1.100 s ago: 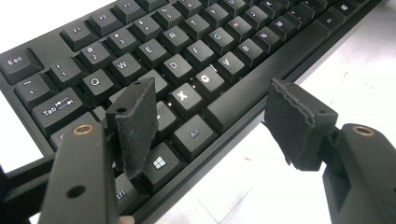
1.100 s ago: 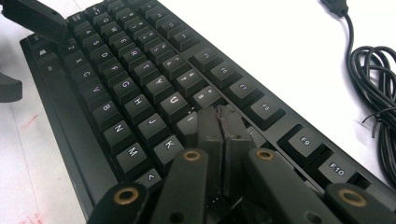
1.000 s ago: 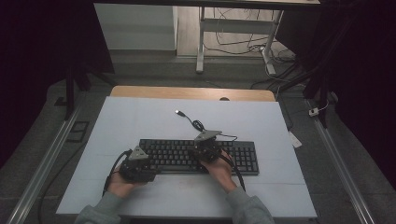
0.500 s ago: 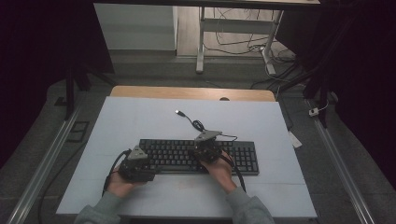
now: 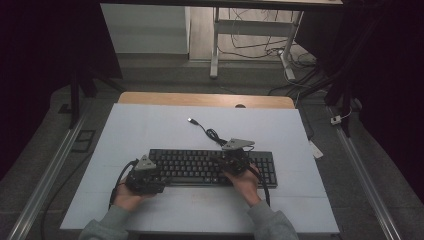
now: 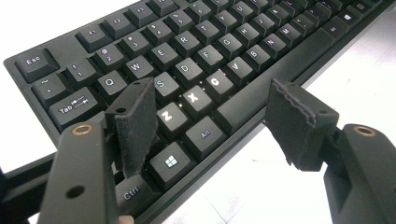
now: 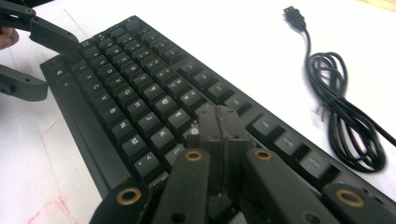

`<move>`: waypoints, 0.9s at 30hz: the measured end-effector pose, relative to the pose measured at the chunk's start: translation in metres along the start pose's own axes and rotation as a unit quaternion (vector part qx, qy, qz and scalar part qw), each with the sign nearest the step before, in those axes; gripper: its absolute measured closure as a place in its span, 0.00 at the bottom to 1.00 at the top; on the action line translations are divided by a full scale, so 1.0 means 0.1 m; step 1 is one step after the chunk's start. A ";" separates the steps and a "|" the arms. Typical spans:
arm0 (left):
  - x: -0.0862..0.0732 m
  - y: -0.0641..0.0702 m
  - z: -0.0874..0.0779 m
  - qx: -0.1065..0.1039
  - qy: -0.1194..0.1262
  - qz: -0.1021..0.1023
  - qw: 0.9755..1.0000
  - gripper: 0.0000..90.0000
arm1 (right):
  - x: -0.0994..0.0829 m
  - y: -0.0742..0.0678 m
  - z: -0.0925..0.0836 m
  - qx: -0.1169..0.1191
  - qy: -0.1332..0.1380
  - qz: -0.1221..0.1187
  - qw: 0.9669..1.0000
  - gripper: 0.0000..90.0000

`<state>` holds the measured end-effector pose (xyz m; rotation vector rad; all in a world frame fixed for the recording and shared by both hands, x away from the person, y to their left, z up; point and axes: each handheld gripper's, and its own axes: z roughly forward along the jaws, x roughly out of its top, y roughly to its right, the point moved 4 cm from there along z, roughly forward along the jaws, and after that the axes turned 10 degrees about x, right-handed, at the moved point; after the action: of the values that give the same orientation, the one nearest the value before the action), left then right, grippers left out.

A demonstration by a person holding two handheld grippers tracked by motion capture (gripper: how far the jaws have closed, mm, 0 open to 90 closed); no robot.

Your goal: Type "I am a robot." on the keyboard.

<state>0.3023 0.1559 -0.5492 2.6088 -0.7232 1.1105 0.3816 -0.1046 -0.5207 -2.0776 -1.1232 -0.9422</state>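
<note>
Nothing has moved much — the left gripper still waits with jaws open at the keyboard's near left corner, the right gripper still rests jaws closed on the keys.

The right gripper has its jaws pressed together, tips down on the keys of the black keyboard. Beside it on the white table lies a coiled black cable ending in a USB plug. The left gripper, jaws apart, sits at the keyboard's far end.

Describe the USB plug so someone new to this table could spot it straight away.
Start at the black keyboard lying across the white table. Behind its right half lies a coiled black cable, and from that bundle a single strand runs up and left to the USB plug, the small metal-tipped end lying alone on bare table.
</note>
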 end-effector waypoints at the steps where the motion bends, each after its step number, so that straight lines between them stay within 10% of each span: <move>1: 0.00 0.00 0.00 0.000 0.000 0.000 1.000 0.38 | -0.01 0.00 -0.02 0.003 0.003 0.003 1.000 0.99; 13: 0.00 -0.04 -0.01 0.003 0.005 -0.005 1.000 0.38 | -0.27 -0.02 -0.35 -0.003 0.015 0.002 1.000 0.58; 27: 0.02 -0.05 -0.01 0.002 0.011 -0.016 1.000 0.37 | -0.49 -0.01 -0.59 -0.012 0.014 -0.001 1.000 0.49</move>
<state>0.3057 0.1601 -0.5469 2.5989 -0.6739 1.1310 0.3434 -0.1712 -0.5255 -2.0760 -1.1053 -0.9893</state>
